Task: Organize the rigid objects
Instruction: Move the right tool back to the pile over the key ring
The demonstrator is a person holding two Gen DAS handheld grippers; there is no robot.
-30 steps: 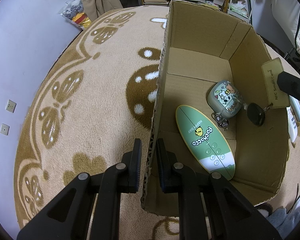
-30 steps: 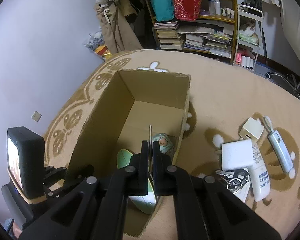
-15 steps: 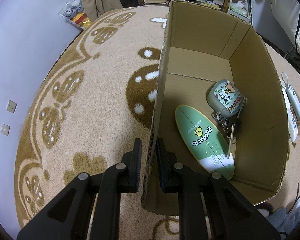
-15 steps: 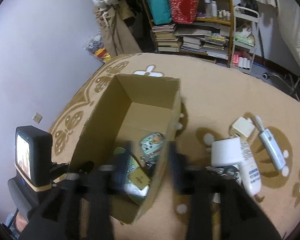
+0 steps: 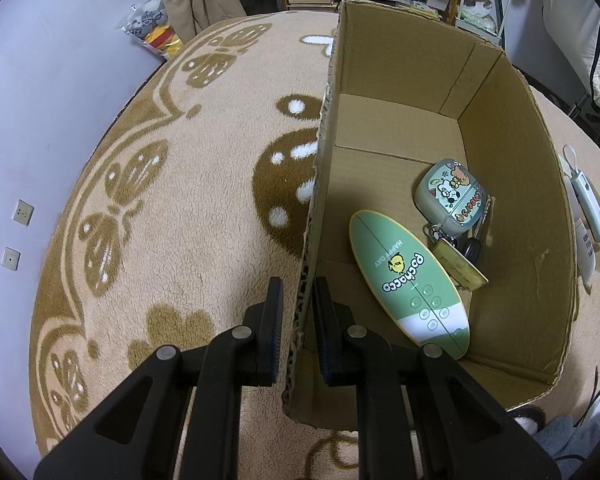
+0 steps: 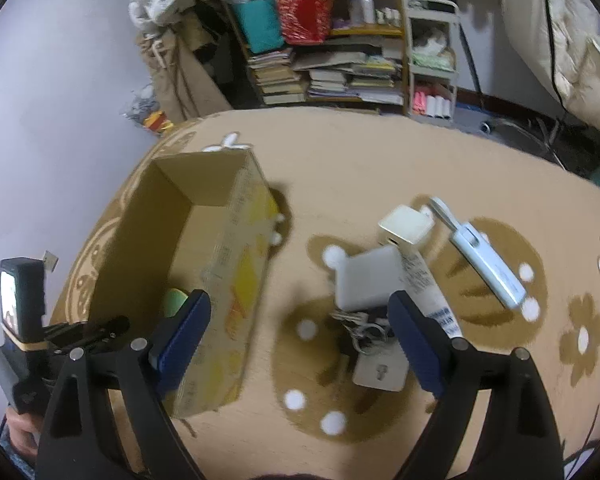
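Note:
My left gripper (image 5: 296, 312) is shut on the near left wall of a cardboard box (image 5: 324, 168), also in the right wrist view (image 6: 224, 276). Inside lie a green oval remote (image 5: 408, 276), a cartoon-print earbud case (image 5: 452, 196) and a black key with a tan tag (image 5: 460, 268). My right gripper (image 6: 298, 332) is open and empty above the rug, right of the box. Between its fingers lie a key bunch with a grey tag (image 6: 374, 344), a white square charger (image 6: 370, 276), a white tube (image 6: 428, 288), a cream adapter (image 6: 406, 224) and a white-blue device (image 6: 488, 264).
The rug (image 6: 380, 160) is tan with brown flower prints. A bookshelf (image 6: 332, 64) and a white cart (image 6: 432, 64) stand at the far edge. The purple wall (image 5: 28, 120) runs along the left.
My right gripper opened and dropped the key with the tan tag into the box. It then swung right and now hovers over the loose items on the rug. The left gripper held still.

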